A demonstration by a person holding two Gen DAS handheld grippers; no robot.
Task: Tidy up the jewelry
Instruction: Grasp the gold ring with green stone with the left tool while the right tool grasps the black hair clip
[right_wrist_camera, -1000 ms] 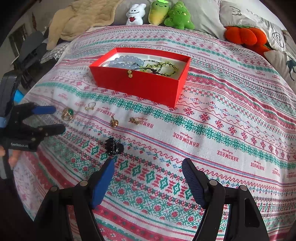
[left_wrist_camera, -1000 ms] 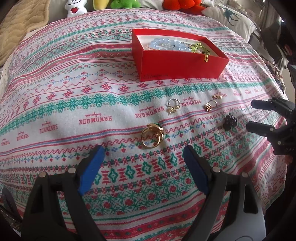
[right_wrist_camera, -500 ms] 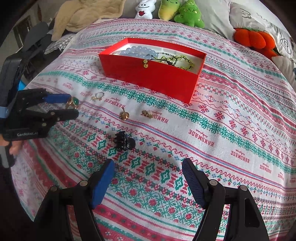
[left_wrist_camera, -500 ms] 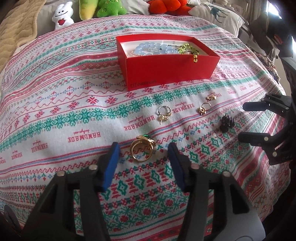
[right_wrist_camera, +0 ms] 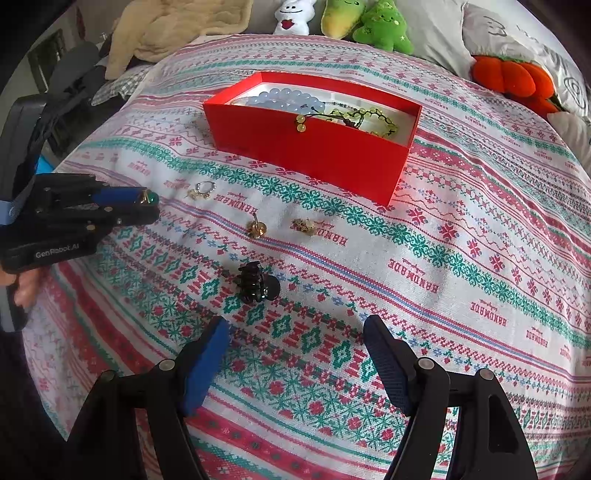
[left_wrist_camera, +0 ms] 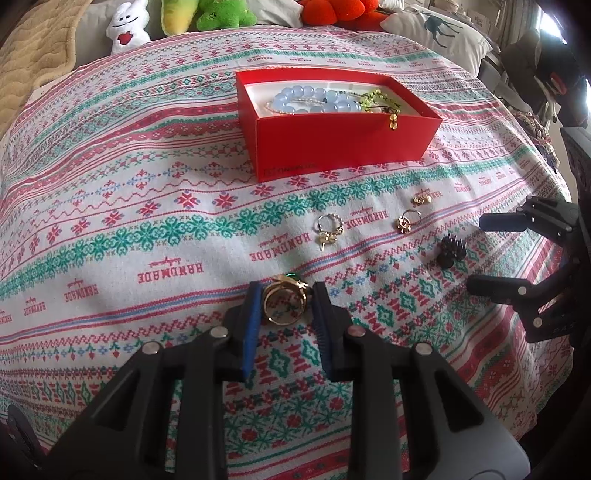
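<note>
My left gripper (left_wrist_camera: 284,295) is shut on a gold ring with a green stone (left_wrist_camera: 283,301), which lies on the patterned cloth; it also shows in the right wrist view (right_wrist_camera: 146,197). A red box (left_wrist_camera: 343,144) farther back holds blue beads (left_wrist_camera: 314,101) and a green bracelet (left_wrist_camera: 376,98). A silver ring (left_wrist_camera: 328,229), two gold earrings (left_wrist_camera: 406,221) (left_wrist_camera: 423,197) and a black hair claw (left_wrist_camera: 448,251) lie loose on the cloth. My right gripper (right_wrist_camera: 295,332) is open and empty, just short of the hair claw (right_wrist_camera: 255,282).
Plush toys (right_wrist_camera: 365,18) and pillows (left_wrist_camera: 436,33) line the far edge of the bed. A beige blanket (left_wrist_camera: 33,62) lies at the back left. The patterned cloth (left_wrist_camera: 129,206) drops off at the right side.
My left gripper has moved forward and closed around the gold ring. My right gripper has moved nearer the hair claw and stayed open.
</note>
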